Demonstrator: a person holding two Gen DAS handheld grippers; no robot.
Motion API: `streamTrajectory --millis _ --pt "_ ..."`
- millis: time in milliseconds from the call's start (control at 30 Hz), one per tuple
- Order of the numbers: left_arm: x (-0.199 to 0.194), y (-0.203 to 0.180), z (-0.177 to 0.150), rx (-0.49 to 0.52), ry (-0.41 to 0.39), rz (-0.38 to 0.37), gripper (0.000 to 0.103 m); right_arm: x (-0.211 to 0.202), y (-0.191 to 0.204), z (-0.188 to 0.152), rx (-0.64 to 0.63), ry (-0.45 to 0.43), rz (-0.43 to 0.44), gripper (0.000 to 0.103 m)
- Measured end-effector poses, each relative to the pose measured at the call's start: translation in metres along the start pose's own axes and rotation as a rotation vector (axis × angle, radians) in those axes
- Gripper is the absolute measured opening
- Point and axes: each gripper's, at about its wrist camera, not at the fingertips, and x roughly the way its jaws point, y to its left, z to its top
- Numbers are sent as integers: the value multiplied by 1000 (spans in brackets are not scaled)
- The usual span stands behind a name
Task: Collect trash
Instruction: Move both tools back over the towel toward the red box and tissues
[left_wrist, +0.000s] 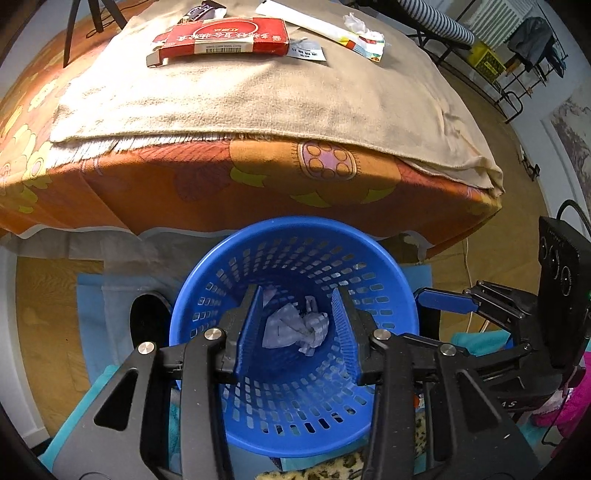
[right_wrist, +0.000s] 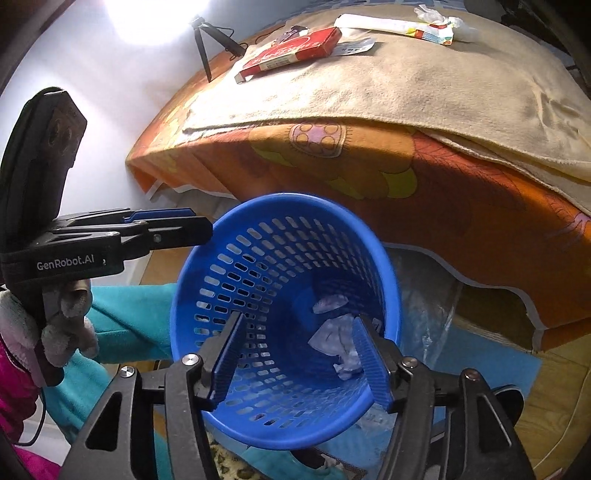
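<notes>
left gripper (left_wrist: 299, 325): jaws spread over the blue basket (left_wrist: 295, 229), nothing pinched.
right gripper (right_wrist: 306, 354): jaws spread, empty.
crumpled paper (left_wrist: 295, 328): seen at the basket bottom.
red box (left_wrist: 225, 38): left on the bed.

We see the blue basket (left_wrist: 295, 258) open-mouthed below, only crumpled paper (left_wrist: 295, 328) at its bottom. At twelve o'clock the bed edge (left_wrist: 258, 184) overhangs its far rim. On top, a red box (left_wrist: 225, 38) and wrappers (left_wrist: 364, 38) lie apart.

Bed (left_wrist: 258, 177): beige blanket (left_wrist: 258, 96) w/ red box (left_wrist: 225, 38).
</notes>
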Motion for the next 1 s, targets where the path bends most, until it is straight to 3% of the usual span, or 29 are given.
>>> streamTrajectory --millis 200,333,733,833,867,900,1000 --pt "-9 2 13 -8 -22 -4 40 -7 -2 8 7 -27 -11 65" --pt "-20 2 35 -3 -52 1 54 -17 -4 19 14 -62 -20 69" --pt "-37 15 119 4 -105 -33 55 -53 -14 73 0 -181 -73 71" --pt "-38 18 144 22 -128 -10 55 -67 -20 94 14 -228 -77 72" --pt "-38 21 155 23 -135 -8 55 -72 -22 100 18 -241 -80 76" --pt "-37 25 166 17 -140 -14 55 -77 -24 107 18 -262 -85 87" --pt "-33 37 198 -16 -156 -26 57 -91 -29 124 5 -328 -113 95"
